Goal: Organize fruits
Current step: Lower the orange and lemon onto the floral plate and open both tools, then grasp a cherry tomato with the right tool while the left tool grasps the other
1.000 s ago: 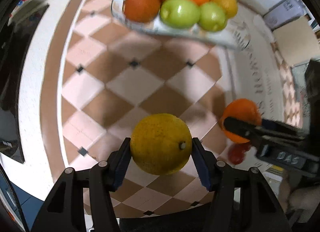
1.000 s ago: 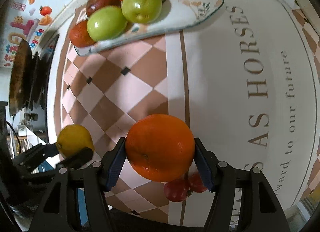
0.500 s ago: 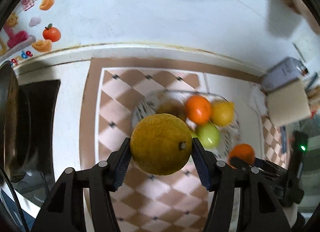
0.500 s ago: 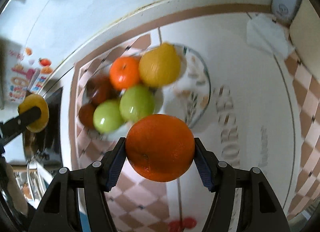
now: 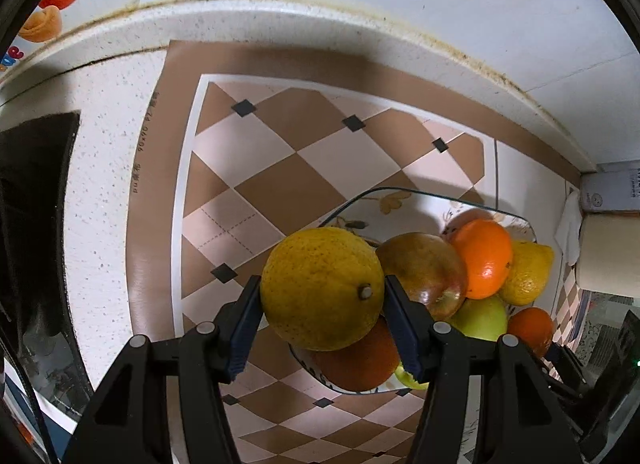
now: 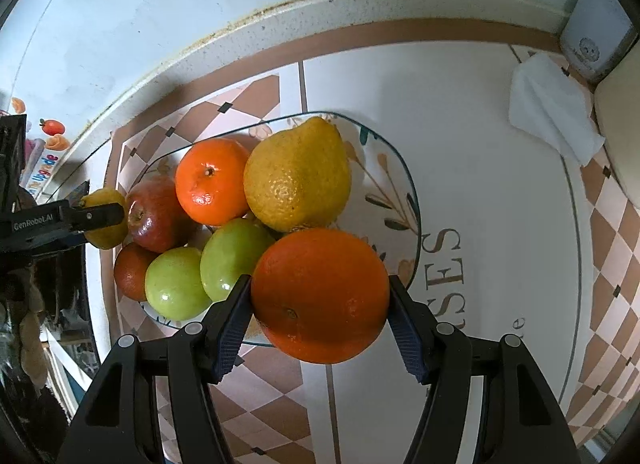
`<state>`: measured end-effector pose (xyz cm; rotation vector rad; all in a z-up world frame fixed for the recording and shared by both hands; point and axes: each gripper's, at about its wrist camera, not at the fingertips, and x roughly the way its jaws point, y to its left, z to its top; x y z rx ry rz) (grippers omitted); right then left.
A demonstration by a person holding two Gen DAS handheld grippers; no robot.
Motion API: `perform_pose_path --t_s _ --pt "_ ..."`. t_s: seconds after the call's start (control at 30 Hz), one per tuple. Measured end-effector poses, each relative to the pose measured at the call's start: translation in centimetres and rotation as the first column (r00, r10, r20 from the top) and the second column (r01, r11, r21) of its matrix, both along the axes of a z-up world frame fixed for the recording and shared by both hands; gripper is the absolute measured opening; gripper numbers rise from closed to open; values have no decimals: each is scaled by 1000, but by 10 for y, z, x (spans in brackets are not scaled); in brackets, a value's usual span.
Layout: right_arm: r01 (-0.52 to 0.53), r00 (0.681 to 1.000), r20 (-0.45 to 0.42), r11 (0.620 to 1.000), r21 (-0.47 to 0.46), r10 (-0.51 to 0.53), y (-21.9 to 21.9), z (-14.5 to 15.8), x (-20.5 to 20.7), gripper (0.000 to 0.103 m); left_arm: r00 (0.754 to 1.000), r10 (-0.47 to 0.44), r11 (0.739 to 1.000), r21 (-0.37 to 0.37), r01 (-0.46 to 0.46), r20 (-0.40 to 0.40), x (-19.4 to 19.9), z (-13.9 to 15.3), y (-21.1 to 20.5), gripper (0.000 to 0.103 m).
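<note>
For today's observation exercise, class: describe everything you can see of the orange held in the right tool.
The orange is round, deep orange, with dimpled, slightly glossy peel and a small dark navel spot low on its front. It looks whole and unblemished. The right tool clamps it between two blue ribbed pads, one on each side. It hangs above the near edge of the patterned plate, in front of the green apples and the big yellow citrus.
</note>
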<state>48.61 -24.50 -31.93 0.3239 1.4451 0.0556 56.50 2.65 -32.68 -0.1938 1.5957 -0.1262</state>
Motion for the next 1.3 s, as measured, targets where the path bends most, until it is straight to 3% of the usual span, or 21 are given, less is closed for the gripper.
perform_pose_path --t_s 0.23,0.3,0.4,0.47,0.57,0.77,0.97,1.3 --pt "18 1000 -25 1000 8 -18 -2 -6 1 69 1000 3 1000 5 -3 -9 -1 -3 -2 57" --pt "23 999 -35 1000 5 -23 -3 -9 2 81 1000 7 1000 2 -7 -9 -1 -3 0 60" --pt "31 999 -35 999 -8 -32 -7 -8 -1 83 1000 13 1000 6 -13 -10 -2 -3 4 74" --pt "38 998 -42 999 -4 -38 -7 -9 -1 86 1000 17 1000 -10 -17 -14 -4 -3 6 89" --pt "41 998 -38 999 -1 -41 -5 -6 -5 94 1000 18 1000 -7 -18 -7 -9 0 9 91" --pt "-13 1000 19 997 -82 14 12 17 -12 94 995 -10 998 55 5 104 -31 30 5 91" --pt "-49 995 82 988 -148 61 26 46 -28 94 971 -62 986 167 23 230 -86 66 -12 91" --pt "-62 979 182 981 -183 96 37 97 -81 94 928 -59 986 164 -2 367 -156 122 -20 91"
